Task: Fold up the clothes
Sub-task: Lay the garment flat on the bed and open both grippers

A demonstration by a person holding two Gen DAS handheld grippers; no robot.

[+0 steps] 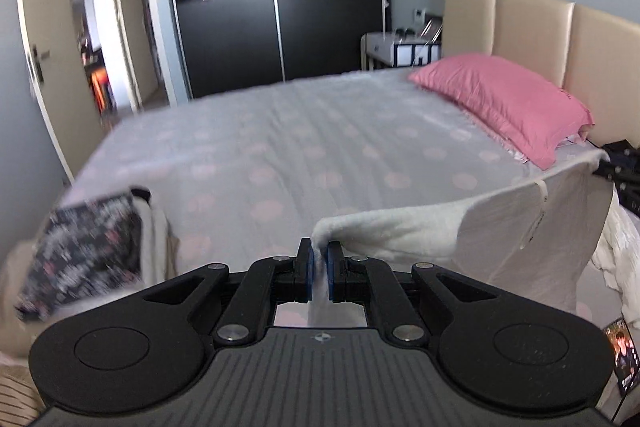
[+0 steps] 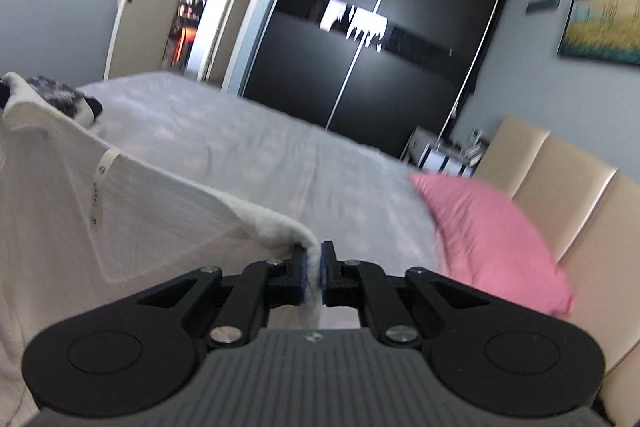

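- White and fleecy on one face, the garment (image 1: 520, 227) is hanging stretched between the two grippers above the near edge of the bed (image 1: 280, 147), a small label dangling from its upper hem.
- At the far left of the left wrist view, a dark patterned cloth (image 1: 88, 247) is lying on a pale heap at the corner of the bed, blurred.
- The left gripper (image 1: 319, 263) is pinching one corner of the white garment, its blue-padded jaws drawn together on the fabric.
- The bed is wearing a pale grey cover with faint pink dots, and its middle is lying bare.
- A pink pillow (image 1: 504, 103) is resting at the head of the bed against a beige padded headboard (image 1: 560, 39).
- In the right wrist view, the right gripper (image 2: 314, 267) is clamping the opposite fleecy corner, jaws closed on the cloth.
- Beyond the bed, a black sliding wardrobe (image 2: 380, 47) is standing shut, so I cannot tell what is inside.
- A small white bedside unit (image 1: 400, 51) is carrying a few items too small to identify.
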